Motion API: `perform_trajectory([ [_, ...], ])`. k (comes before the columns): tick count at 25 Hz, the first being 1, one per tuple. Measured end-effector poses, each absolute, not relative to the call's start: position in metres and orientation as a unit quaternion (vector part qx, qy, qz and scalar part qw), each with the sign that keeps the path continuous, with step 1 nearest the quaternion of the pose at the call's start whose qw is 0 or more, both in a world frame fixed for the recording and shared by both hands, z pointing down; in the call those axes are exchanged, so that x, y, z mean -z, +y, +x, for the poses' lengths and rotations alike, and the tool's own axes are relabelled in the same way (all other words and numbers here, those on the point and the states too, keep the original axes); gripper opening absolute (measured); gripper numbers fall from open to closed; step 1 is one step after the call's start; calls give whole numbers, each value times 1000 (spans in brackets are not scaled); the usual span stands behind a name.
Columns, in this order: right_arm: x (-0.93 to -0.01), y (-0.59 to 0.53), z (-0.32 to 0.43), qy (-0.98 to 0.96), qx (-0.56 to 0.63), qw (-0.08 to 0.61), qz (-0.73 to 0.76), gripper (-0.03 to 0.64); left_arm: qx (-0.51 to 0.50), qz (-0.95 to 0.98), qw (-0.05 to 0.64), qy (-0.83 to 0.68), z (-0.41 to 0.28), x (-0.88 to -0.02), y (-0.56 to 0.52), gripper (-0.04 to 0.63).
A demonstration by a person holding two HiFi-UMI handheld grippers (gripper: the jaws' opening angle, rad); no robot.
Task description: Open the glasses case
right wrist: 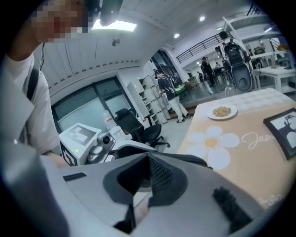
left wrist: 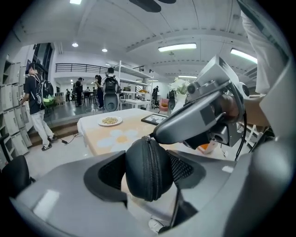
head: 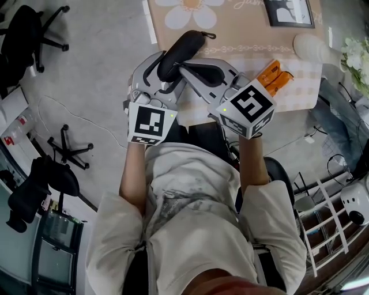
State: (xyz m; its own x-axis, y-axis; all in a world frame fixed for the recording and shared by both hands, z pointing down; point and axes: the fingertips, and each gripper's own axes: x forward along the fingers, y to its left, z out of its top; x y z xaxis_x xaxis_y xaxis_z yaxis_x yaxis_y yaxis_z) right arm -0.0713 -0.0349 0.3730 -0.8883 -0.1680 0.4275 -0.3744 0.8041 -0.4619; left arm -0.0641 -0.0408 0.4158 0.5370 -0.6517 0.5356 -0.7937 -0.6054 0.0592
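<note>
A: Glasses case (head: 183,50) zipped, clamped in left gripper (left wrist: 152,173), held over table (head: 242,23) edge.
B: Right gripper (right wrist: 148,162)?
A: Jaws together at zip end. Weak pinch = pull slips; hard tug prob. yanks case out.

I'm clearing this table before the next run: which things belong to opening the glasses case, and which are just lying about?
In the job:
case, clamped in the left tongs
right tongs, tip at the zip

Lying about:
picture frame
plate
orange packets
vase
office chairs
</note>
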Motion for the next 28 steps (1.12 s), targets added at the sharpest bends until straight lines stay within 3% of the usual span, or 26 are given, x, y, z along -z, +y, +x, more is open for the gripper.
perform_trajectory([
  [28, -384, -46, -44, -919, -282, 214, 176, 17, -226, 889, 145, -372, -51, -416, -32, 281],
])
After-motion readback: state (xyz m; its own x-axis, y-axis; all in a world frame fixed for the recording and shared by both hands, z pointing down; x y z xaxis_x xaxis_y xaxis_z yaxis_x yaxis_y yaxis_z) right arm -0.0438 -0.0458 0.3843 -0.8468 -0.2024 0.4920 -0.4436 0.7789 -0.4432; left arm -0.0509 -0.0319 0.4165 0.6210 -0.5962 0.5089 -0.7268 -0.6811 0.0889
